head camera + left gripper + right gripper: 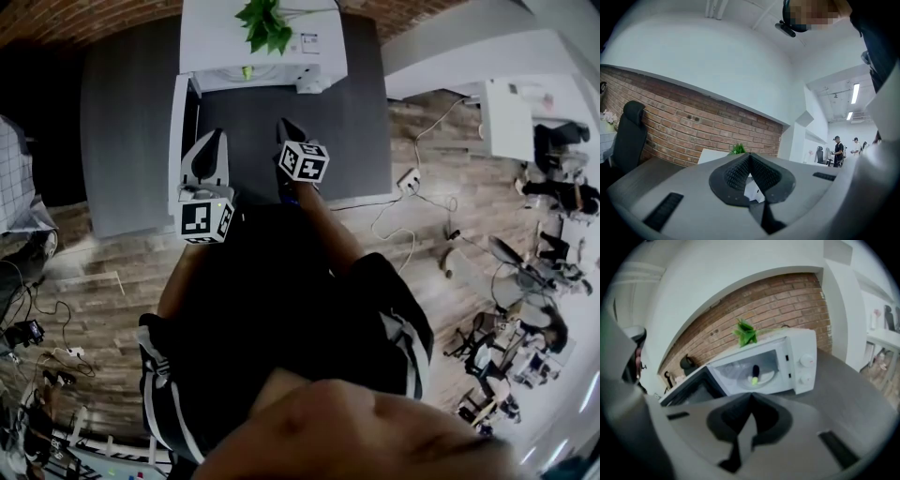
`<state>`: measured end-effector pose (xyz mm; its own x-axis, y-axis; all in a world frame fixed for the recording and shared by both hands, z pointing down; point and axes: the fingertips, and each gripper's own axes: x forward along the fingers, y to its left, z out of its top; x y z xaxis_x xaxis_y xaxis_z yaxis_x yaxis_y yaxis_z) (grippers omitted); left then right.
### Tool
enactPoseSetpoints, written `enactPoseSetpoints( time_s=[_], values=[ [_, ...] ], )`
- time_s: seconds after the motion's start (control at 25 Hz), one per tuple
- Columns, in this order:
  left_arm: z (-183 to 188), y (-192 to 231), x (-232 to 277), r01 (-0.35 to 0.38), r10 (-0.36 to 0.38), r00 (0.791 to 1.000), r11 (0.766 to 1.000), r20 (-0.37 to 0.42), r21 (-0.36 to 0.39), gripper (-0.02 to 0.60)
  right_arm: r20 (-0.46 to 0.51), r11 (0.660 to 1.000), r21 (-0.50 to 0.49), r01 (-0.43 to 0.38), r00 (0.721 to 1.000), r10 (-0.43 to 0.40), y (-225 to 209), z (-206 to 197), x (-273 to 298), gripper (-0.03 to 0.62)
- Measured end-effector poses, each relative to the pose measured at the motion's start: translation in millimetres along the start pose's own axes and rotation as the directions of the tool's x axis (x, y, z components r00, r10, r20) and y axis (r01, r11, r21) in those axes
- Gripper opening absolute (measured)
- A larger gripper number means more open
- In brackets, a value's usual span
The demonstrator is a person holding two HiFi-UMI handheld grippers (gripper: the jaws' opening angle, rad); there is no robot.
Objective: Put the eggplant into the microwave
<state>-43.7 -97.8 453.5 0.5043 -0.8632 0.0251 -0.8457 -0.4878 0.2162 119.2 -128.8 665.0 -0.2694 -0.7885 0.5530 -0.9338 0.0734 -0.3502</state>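
1. Left tool (pixel 750 155): clenched, jaws meeting at the tips, nothing between them. Right tool (pixel 751 397): same, clenched and empty.
2. Eggplant (pixel 754 373) is inside the microwave (pixel 806 352), lying on the glass plate, ahead of the right tool and well apart from it. I'd call the placing done.
3. Microwave door (pixel 686 392) hangs open, ahead and to the left of the right tool. In the head view its edge is just beside the left tool. Shutting it looks like the only step left, if any.
4. Risk: pushing the door with a clenched tool gives one small contact point. It can skid off the panel, or a hard shove could slide the whole microwave across the bench (pixel 853 380).
5. Risk: a slammed door could jolt the plate, roll the eggplant toward the opening and jam the door.
6. Risk: the plant (pixel 746 332) sits on top of the microwave, above and ahead of both tools. The same jolt could tip it.
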Motion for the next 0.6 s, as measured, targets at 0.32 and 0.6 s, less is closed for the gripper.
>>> enactPoseSetpoints(
  time_s=[0.32, 0.6],
  values=[
    [-9, 0, 1, -0.009, 0.009, 1.0, 1.0, -0.016, 0.007, 0.035, 0.066, 0.999, -0.043, -0.034, 0.997, 0.037, 23, 20, -35, 0.032],
    [-18, -1, -1, -0.014, 0.015, 0.999, 1.0, -0.03, 0.015, 0.035, 0.152, 0.994, -0.085, -0.069, 0.985, 0.081, 51, 41, -76, 0.032]
  ],
)
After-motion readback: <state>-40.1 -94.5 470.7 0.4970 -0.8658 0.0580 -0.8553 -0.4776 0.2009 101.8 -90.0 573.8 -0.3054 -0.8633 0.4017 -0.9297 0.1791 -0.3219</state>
